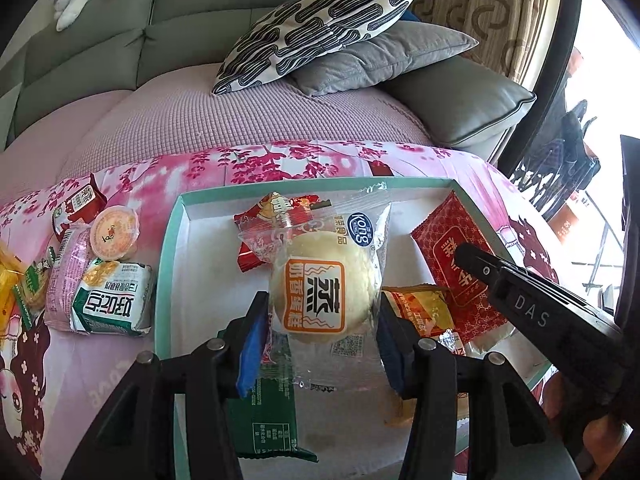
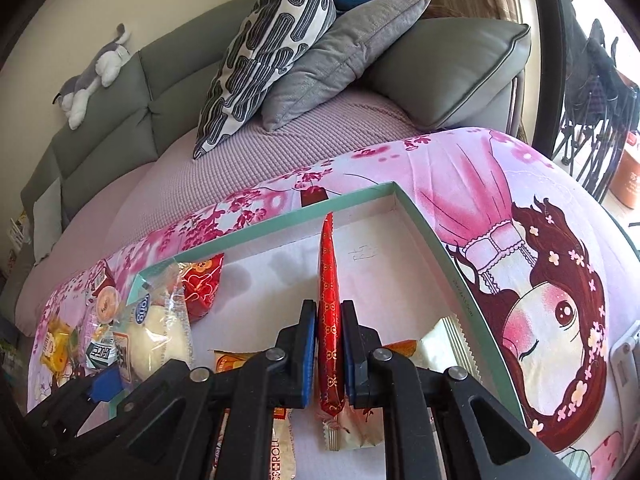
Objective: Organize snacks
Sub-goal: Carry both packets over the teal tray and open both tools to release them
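A shallow teal-rimmed box (image 1: 172,248) lies on a pink flowered cloth. My left gripper (image 1: 320,312) is shut on a clear-wrapped steamed cake (image 1: 320,288) and holds it over the box. Under it lie a small red packet (image 1: 276,212), a green packet (image 1: 272,420) and an orange packet (image 1: 424,308). My right gripper (image 2: 328,344) is shut on a flat red patterned packet (image 2: 329,280), held edge-up over the box (image 2: 448,248). That red packet (image 1: 456,264) and the right gripper's black body also show in the left wrist view at right.
Loose snacks lie left of the box: a green-and-white packet (image 1: 116,304), a pink packet (image 1: 66,276), a jelly cup (image 1: 114,232), a red packet (image 1: 78,204). Beyond the cloth is a sofa with a patterned cushion (image 1: 320,28) and a grey cushion (image 1: 384,60).
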`<state>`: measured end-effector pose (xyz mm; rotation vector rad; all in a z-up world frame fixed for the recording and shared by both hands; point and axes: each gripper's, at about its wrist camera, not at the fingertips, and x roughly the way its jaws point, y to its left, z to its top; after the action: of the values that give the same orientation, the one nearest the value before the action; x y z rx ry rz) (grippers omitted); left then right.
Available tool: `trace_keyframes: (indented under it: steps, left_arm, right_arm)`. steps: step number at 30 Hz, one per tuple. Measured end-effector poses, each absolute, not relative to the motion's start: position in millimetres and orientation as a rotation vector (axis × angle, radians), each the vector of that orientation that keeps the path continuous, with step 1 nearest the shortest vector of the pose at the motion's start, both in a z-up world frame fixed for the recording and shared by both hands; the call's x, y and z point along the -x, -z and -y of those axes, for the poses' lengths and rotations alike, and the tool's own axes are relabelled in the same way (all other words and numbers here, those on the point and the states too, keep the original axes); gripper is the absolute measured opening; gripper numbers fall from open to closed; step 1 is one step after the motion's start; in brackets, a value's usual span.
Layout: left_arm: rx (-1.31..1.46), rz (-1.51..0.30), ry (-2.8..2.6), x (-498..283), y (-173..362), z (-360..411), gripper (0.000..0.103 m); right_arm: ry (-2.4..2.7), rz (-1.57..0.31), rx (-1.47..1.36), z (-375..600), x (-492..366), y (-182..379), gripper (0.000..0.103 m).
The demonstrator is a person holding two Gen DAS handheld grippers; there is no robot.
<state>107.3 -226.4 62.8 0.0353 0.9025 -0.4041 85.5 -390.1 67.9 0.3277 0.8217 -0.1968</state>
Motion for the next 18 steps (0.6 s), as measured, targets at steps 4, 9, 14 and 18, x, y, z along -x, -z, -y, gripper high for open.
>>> trace_keyframes:
  steps: [4, 9, 14, 18]
  left_arm:
    - [-0.033, -0.913, 0.406, -104.9, -65.6, 225.4, 0.061]
    - [-0.05, -0.921, 0.379, -98.3, -74.1, 222.0, 0.063]
    - [-0.051, -0.919, 0.371, -90.9, -82.8, 215.7, 0.063]
    - [-0.046, -0.915, 0.365, -86.5, -88.4, 209.2, 0.063]
  right_arm:
    - [0.195, -0.84, -0.324, 388.7, -84.8, -71.3, 0.014]
    - [0.214, -0.857, -0.28, 383.1, -81.7, -78.3, 0.014]
    - [0.219, -0.843, -0.27, 380.4, -75.2, -90.0, 0.016]
    - [0.221, -0.841, -0.256, 376.0, -69.9, -97.2, 0.016]
